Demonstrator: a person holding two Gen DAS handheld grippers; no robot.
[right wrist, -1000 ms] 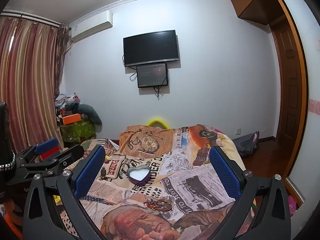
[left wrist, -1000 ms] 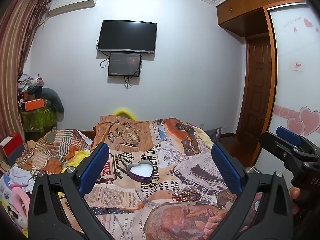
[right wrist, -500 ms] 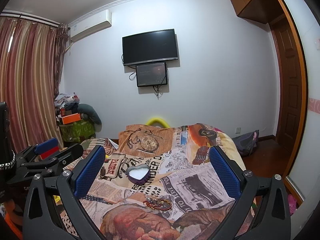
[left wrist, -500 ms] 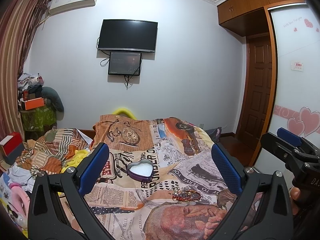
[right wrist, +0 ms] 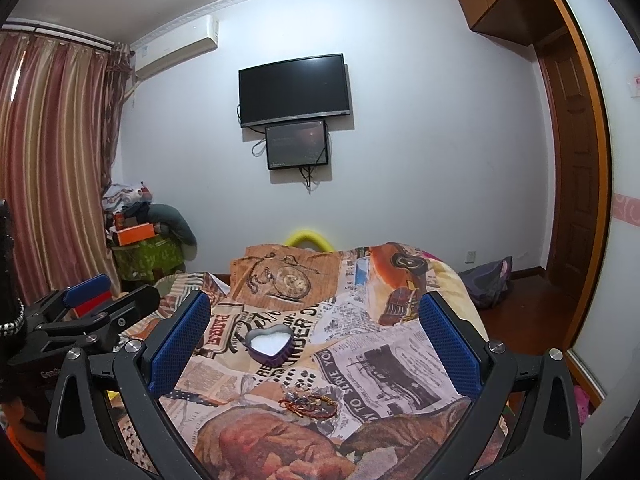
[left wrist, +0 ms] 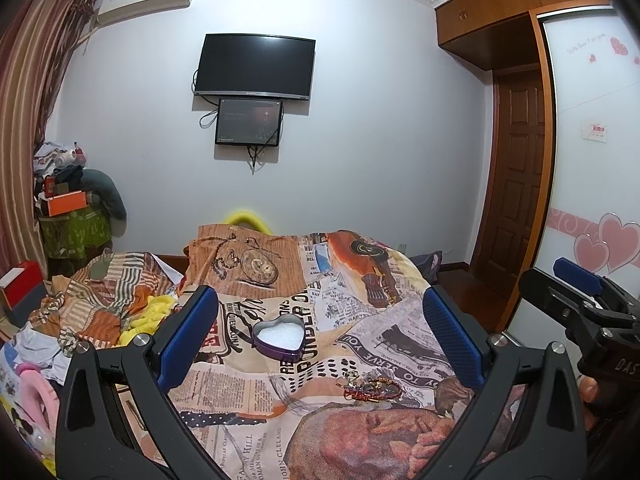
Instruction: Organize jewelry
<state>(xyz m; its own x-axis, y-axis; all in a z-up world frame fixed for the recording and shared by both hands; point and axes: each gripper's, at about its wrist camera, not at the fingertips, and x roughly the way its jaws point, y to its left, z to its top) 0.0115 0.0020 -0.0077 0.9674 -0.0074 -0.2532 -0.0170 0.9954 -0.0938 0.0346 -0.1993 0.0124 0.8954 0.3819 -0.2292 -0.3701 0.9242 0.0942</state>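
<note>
Pretty much nothing has been done yet, by the look of it. Nearest the cameras, both tools are held up above the bed with nothing in them: the left gripper is seen with its jaws spread wide apart, and the same goes for the right gripper, jaws wide and empty. Each one is also caught in the other's view, the right one out at about 3 o'clock in the left wrist view, the left one at about 9 o'clock in the right wrist view.

Just past the jaws, a small tangle of jewelry is left lying loose on the bedspread, at roughly 5 o'clock in the left view and 6 o'clock in the right view. Red cord and a few gold bits can be made out, but how many separate pieces are in there can't be told.

A bit farther back, the heart-shaped tin is sat open on the bedspread, near the middle of both views. Only a white lining can be seen inside, so it's judged to be empty. No lid is spotted anywhere.

So what's left is basically everything: the tangle still has to be picked up, probably separated, and put into the tin. Thin cords on soft fabric could be fiddly to pinch.
</note>
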